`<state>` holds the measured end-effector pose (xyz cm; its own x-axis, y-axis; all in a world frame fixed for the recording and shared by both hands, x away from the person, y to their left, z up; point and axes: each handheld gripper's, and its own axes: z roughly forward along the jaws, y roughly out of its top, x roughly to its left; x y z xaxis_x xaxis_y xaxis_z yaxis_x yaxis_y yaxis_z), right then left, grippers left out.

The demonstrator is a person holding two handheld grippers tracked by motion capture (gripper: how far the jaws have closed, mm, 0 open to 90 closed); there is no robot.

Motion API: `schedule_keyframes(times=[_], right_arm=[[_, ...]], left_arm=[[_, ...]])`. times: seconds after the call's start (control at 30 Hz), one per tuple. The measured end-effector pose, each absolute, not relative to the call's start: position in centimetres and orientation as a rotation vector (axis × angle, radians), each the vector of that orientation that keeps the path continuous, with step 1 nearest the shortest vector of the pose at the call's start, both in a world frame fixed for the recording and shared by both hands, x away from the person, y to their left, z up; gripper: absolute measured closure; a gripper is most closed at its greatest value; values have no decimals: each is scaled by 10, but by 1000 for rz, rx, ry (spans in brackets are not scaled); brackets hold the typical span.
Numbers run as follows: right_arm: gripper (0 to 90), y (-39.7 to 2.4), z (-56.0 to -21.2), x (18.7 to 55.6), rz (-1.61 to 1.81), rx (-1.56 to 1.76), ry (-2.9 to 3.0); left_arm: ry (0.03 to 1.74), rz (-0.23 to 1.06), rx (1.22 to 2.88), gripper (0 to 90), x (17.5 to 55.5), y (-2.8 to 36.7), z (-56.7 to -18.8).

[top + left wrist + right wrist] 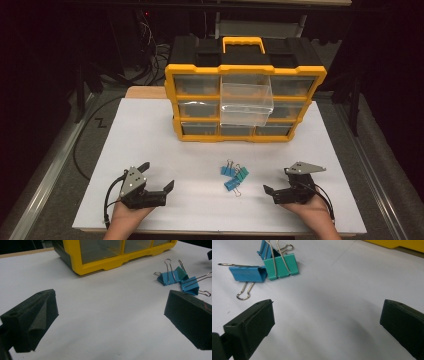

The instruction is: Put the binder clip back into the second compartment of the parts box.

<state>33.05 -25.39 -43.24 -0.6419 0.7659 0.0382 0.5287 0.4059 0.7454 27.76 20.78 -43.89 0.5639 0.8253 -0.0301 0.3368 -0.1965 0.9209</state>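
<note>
Three binder clips [235, 176] lie bunched on the white board: two blue and one teal. In the left gripper view the blue ones [167, 278] [190, 286] rest beyond the right jaw, with the teal one [182, 272] behind them. The right gripper view has the teal clip [282, 266] standing beside a blue clip [248, 273]. My left gripper [159, 175] [110, 312] is open with nothing in it, left of the clips. My right gripper [276, 180] [327, 320] is open with nothing in it, to their right. Both rest low over the board, a hand on each.
A yellow and black drawer organizer [245, 90] [100, 255] stands at the back of the white board [150, 130]. One clear drawer [246, 102] sticks out from its upper middle. Dark cables lie behind it at the left. Metal rails run along both table sides.
</note>
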Motion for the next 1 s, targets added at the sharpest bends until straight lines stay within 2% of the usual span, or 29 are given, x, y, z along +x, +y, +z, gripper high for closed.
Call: schedule_keyframes(times=[0.6, 1.0], right_arm=[[26, -209, -429, 321, 1157, 911, 2478], [105, -174, -410, 329, 1235, 789, 2533]], left_arm=[[956, 594, 1769, 2, 276, 208, -438], [953, 586, 1763, 3, 278, 209, -439]])
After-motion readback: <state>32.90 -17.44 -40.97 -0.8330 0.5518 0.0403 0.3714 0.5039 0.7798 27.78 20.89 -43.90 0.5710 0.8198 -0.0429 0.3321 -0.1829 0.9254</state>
